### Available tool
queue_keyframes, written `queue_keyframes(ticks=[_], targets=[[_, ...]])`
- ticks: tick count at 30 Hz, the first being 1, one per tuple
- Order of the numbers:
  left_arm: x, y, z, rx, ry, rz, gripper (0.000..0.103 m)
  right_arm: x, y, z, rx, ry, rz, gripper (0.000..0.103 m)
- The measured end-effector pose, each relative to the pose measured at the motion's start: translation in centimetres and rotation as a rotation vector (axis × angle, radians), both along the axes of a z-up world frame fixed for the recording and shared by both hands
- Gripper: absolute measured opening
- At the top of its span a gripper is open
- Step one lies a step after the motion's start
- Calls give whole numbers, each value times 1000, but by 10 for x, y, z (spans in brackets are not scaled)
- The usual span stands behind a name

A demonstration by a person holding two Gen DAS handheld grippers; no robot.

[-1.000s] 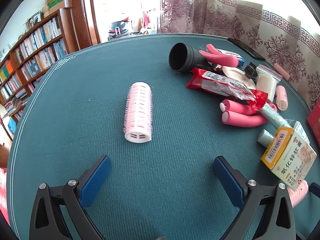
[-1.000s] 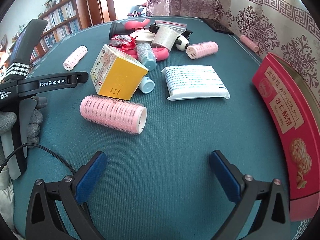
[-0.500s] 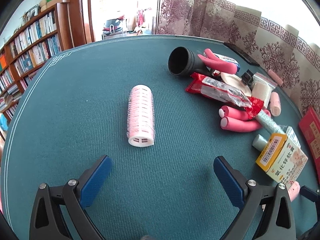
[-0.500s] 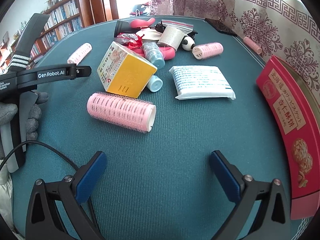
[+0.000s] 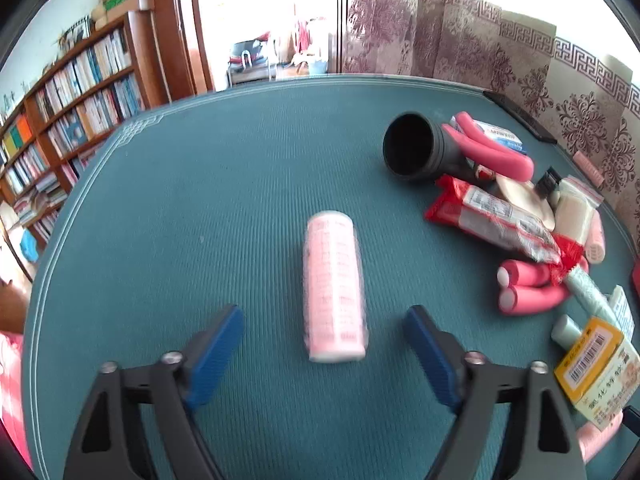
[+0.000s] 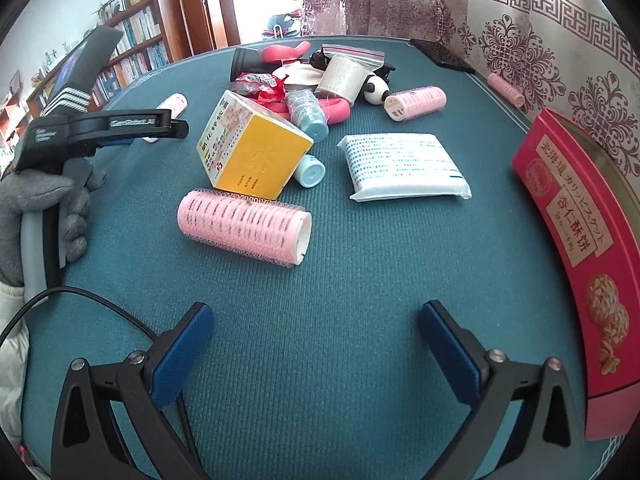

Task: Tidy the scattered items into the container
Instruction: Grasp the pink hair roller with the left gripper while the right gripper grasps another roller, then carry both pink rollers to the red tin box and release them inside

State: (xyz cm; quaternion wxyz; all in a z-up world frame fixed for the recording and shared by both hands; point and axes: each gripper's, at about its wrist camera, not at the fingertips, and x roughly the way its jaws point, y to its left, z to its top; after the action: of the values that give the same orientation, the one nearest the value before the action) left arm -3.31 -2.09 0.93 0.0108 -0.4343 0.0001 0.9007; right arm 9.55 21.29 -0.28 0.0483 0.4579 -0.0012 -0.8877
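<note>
A pink mesh hair roller (image 5: 334, 286) lies lengthwise on the teal table mat, blurred by motion. My left gripper (image 5: 322, 314) has come over its near end, and its jaws are closing. The blue pads (image 5: 218, 344) stand either side of the roller without touching it. My right gripper (image 6: 316, 312) hangs open above bare mat with nothing between its fingers. The container, a red biscuit tin (image 6: 576, 240), stands at the right edge. A larger pink roller (image 6: 244, 222) lies ahead of the right gripper, against a yellow medicine box (image 6: 252, 156).
A heap sits mid-table: black funnel-shaped tube (image 5: 412, 146), red snack packet (image 5: 492, 212), pink foam curlers (image 5: 528, 284), and a white tissue pack (image 6: 404, 166). Another roller (image 6: 416, 102) and a dark phone (image 6: 440, 56) lie farther back. A gloved hand (image 6: 40, 208) holds the left tool. Bookshelves stand beyond the left edge.
The left gripper has moved forward to the pink roller, whose near end now lies between the fingers, and its jaws have narrowed. The right gripper has stayed put.
</note>
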Motion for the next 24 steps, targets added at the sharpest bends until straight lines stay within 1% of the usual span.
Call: queue_keyframes(ticks=[2,4,5,6,7,8,9,14,16,21,24], targets=[[-5,-1,1,-1,7,6,71,1,0,0,2,0,0,103],[-6,0,0,-5,20,-1,70,0,-1,0,9,0,-1,103],[-6,0,-1,-4,27,-5,66,1,-2,0,14,0,-1,103],[-5,0,0,-3,35,-12,57,2,-4,-1,21,0,-2,103],[-3,1,0,-3,43,-17,52,2,-4,-1,26,-1,-2,103],[-3,1,1,1,49,-22,39,2,-5,-1,32,-1,-3,103],[-1,0,1,6,52,-25,31,1,-5,-1,35,-1,-4,103],[-1,-8,3,73,55,-32,30,2,-4,-1,30,-3,-6,103],[1,-10,3,81,57,-32,30,-2,-1,1,12,-10,-8,103],[1,-6,3,70,58,-32,30,-18,4,11,-142,-44,-24,103],[1,-5,3,68,58,-32,30,-32,-10,12,-162,-65,-8,103]])
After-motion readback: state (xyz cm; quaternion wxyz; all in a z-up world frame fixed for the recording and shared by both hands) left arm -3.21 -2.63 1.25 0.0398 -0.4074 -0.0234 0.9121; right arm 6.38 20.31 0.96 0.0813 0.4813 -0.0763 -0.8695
